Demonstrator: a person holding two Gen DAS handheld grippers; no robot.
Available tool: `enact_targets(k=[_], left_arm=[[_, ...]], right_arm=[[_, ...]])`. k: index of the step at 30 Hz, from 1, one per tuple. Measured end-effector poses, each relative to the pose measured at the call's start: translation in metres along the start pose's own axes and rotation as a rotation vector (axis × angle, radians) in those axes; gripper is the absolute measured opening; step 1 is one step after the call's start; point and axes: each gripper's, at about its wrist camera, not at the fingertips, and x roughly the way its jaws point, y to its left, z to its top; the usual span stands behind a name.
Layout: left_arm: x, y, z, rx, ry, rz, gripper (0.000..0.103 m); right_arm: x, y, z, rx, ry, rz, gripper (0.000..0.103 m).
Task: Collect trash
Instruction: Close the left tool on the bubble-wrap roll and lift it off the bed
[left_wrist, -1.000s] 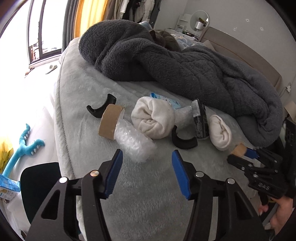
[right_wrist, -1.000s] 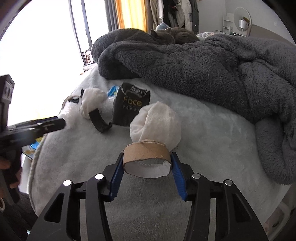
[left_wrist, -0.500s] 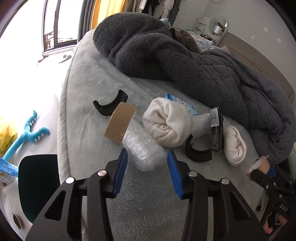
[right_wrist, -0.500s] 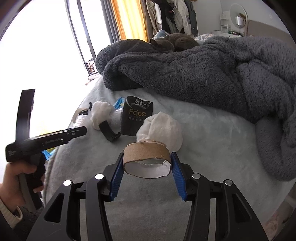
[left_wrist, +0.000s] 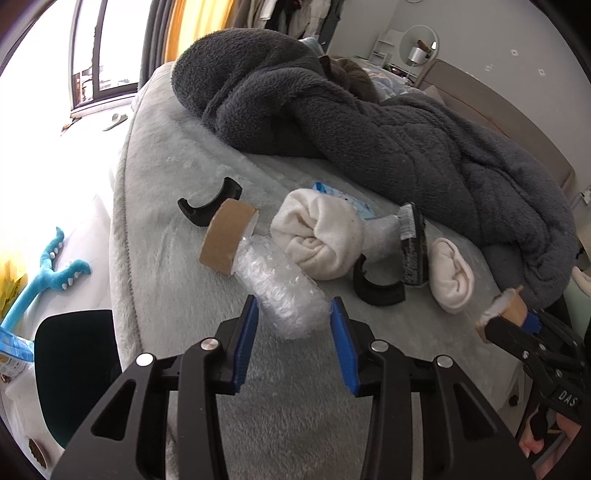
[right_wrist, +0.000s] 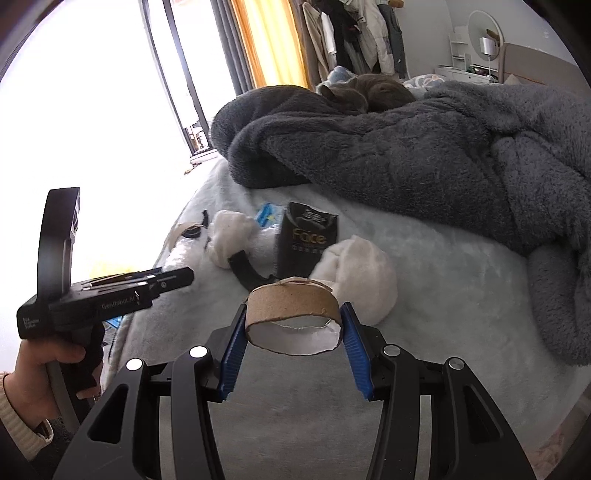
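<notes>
My left gripper (left_wrist: 291, 310) has just been closing; its blue pads now flank the near end of the bubble-wrap roll (left_wrist: 280, 291), seemingly touching it. The roll lies on the pale bed cover (left_wrist: 155, 206), its far end inside a cardboard tape ring (left_wrist: 225, 236). My right gripper (right_wrist: 293, 325) clamps a torn cardboard ring (right_wrist: 291, 302) above the bed.

Window (right_wrist: 92, 122): glaring white daylight is pouring in.
Curtain (right_wrist: 266, 44): yellow, hanging beside it.
Bed (left_wrist: 155, 192): pale cover, grey blanket (left_wrist: 369, 140) lying heaped.
Wall (left_wrist: 498, 33): showing white.
</notes>
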Motion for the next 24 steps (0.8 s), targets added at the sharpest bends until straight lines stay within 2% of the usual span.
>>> enact_targets(k=[8, 20, 24], left_arm=[[-0.020, -0.005, -0.010, 0.056, -0.009, -0.082, 0.042], [-0.041, 0.011, -0.017, 0.119, -0.020, -0.125, 0.042], [-0.048, 0.023, -0.021, 0.132, -0.026, -0.115, 0.042]], right_arm=[[0.001, 0.019, 0.004, -0.001, -0.012, 0.026, 0.050], [0.010, 0.050, 0.019, 0.002, -0.018, 0.077, 0.050], [0.019, 0.064, 0.023, -0.007, -0.011, 0.092, 0.050]])
